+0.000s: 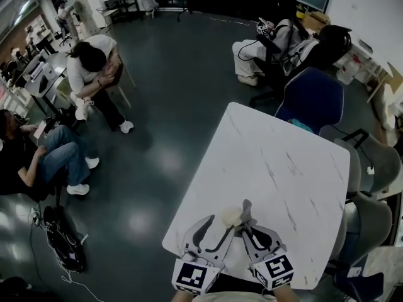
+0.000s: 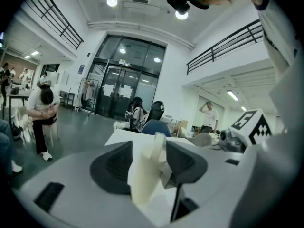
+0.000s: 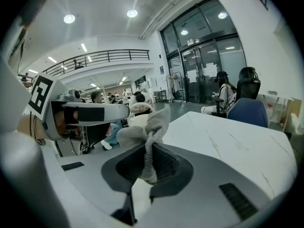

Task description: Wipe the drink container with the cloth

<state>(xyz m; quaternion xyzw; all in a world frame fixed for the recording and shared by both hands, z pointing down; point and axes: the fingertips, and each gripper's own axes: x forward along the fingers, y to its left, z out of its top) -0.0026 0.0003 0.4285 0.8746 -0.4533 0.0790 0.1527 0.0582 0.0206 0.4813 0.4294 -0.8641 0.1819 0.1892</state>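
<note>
Starting at the left, the left gripper (image 2: 148,160) was seen with its jaws parted. A cream drink container (image 2: 145,175) stood between them, leaning toward the right jaw and not clamped. The container was placed close to the near edge of the white table (image 1: 271,162), toward its near left corner. Whether it rested on the table could not be told. Just beside it, on the right, a grey knitted cloth (image 3: 151,127) was bunched against it. The cloth was pinched tight in the closed jaws of the right gripper (image 3: 151,163).

A tip-over was judged the main risk. With the container unclamped, a push from the cloth could knock it over or send it off the near edge. The cloth was held by only a narrow fold, so it could be dragged out of the pinch during a firm wipe. The two grippers were set very near each other, so a knock between them was also possible.

Counted: one table, two grippers, one container, one cloth.
</note>
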